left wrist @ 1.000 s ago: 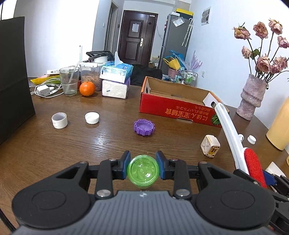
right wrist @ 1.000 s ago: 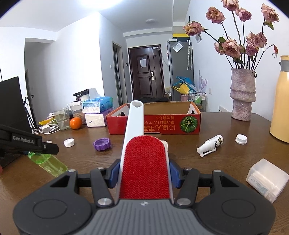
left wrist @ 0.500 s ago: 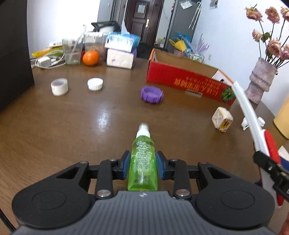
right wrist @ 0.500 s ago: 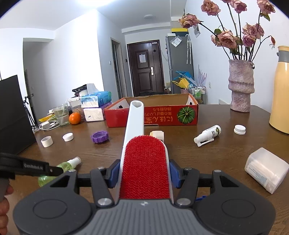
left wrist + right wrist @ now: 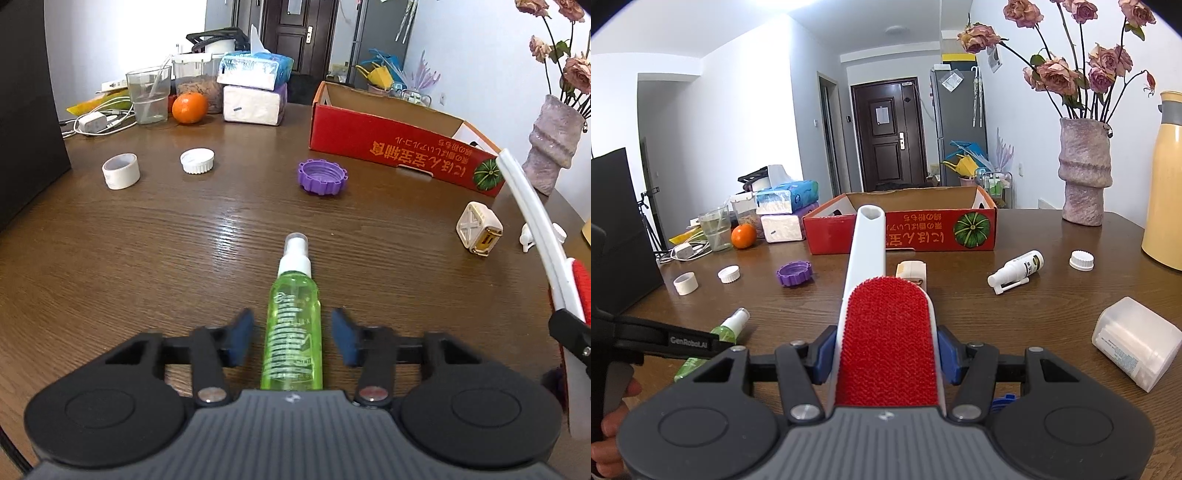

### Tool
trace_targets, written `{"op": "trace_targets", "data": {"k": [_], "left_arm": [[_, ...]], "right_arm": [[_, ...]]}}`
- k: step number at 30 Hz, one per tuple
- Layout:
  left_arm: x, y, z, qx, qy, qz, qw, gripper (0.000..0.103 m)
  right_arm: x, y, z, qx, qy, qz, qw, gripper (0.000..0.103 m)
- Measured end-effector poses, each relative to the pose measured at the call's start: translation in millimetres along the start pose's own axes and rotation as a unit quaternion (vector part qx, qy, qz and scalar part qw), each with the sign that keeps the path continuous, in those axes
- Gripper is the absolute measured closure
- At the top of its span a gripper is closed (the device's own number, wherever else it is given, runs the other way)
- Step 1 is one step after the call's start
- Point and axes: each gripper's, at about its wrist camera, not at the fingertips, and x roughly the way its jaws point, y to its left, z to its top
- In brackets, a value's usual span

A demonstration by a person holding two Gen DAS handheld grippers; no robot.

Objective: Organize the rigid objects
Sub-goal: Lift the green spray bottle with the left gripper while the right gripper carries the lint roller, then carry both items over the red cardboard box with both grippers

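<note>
Two hand-held grippers are at work, and only one of them has a load. My left hand-held gripper (image 5: 291,334) stands released: its blue pads (image 5: 240,334) sit clear of the green spray bottle (image 5: 293,291) on both sides. The bottle lies flat on the desk (image 5: 147,240) between them, nozzle towards 12 o'clock. My right hand-held gripper (image 5: 886,354) is clenched on the lint brush (image 5: 886,314), gripping the red head, with the white handle reaching towards 12 o'clock at the red cardboard box (image 5: 923,236).

I judge the step in hand to be the handling of the bottle, which is loose and round and so could roll. If I take it, I should close on the thick green body rather than the narrow white neck, with the pads square to its sides so it does not squirt forward. From the left camera the box lies at 1 o'clock, beyond the purple lid (image 5: 322,176) at 12. The carry should rise above that lid and above the box wall.

The brush handle crosses the left camera's view at 3 o'clock, near the white adapter (image 5: 479,228). I should keep the right hand still, or move it first, so the two loads do not collide.
</note>
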Motion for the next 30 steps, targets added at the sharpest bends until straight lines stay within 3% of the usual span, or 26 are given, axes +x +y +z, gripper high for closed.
{"op": "trace_targets", "data": {"k": [13,30], "left_arm": [[-18.7,-7.6,11.0,0.003,-0.035,-0.026,0.999,0.071],[-52.5,-49.0,75.6,-0.004,-0.137,-0.069,0.9882,0.071]], "right_arm": [[2.0,-5.3,9.8,-0.001,-0.015,-0.006,1.0,0.048],[14.5,-29.1,66.7,0.005,-0.081,-0.009,0.997,0.048]]}}
